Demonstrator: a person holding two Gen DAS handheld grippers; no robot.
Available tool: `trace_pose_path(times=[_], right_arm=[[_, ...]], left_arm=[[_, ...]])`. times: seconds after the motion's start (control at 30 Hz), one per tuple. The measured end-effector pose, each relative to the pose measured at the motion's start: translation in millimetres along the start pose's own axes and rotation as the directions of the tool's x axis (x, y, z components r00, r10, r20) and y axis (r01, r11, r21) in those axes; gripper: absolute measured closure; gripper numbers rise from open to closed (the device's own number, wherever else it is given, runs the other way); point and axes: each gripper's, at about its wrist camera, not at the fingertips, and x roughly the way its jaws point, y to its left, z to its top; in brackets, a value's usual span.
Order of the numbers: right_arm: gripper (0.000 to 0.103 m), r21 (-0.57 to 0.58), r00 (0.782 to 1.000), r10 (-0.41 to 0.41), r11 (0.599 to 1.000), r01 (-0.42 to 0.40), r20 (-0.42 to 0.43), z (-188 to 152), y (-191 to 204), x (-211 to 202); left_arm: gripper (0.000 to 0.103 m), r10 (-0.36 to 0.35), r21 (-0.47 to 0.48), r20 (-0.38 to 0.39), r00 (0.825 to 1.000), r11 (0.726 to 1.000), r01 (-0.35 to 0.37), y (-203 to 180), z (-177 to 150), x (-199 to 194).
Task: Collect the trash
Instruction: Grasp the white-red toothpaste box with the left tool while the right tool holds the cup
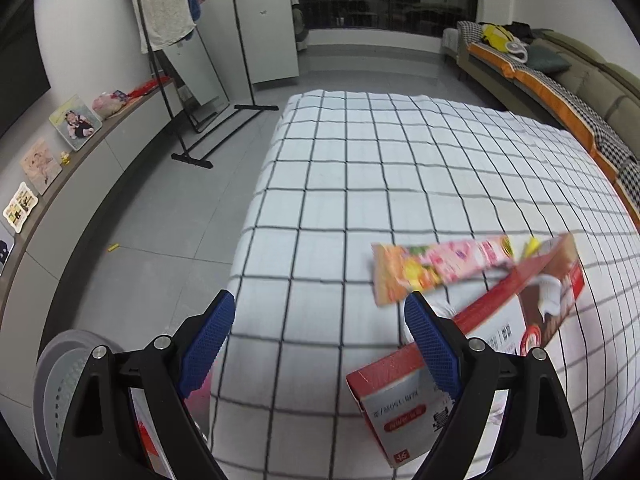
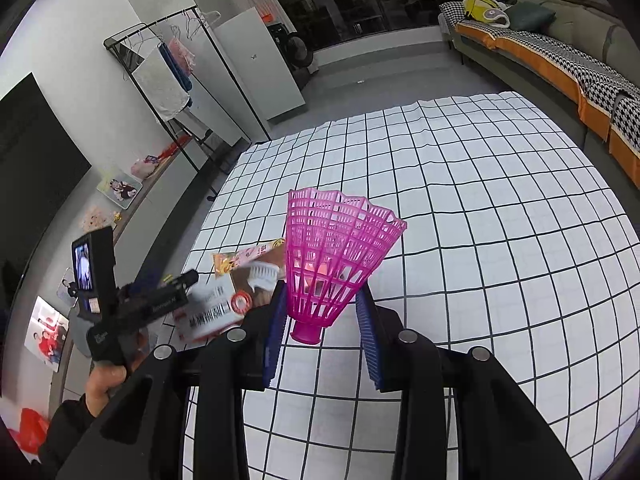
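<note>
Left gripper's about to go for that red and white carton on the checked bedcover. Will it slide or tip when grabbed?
The red and white carton looks like thin cardboard, so probably light and crushable. It lies flat, so tipping seems unlikely. The snack wrapper resting on it may slide off.

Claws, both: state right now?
Left claw: open, holding nothing.
Right claw: shut on the pink shuttlecock.
</note>
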Motion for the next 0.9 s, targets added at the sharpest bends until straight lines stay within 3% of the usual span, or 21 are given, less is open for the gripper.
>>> trace_pose_path(times=[0.53,0.9], right_arm=[[0.069,0.018,0.999,-0.005,1.000,0.004,0.033,-5.3,-13.9,-20.9],[0.069,0.010,1.000,-0.003,1.000,0.003,0.018,-8.1,-14.5,-16.7]], left_arm=[[0.018,-0.090,0.133,-0.005,0.996,0.987,0.090,-55.2,-58.7,-47.1],[0.018,-0.169,0.133,0.021,0.985,0.977,0.165,-67.9,-54.6,-58.8]])
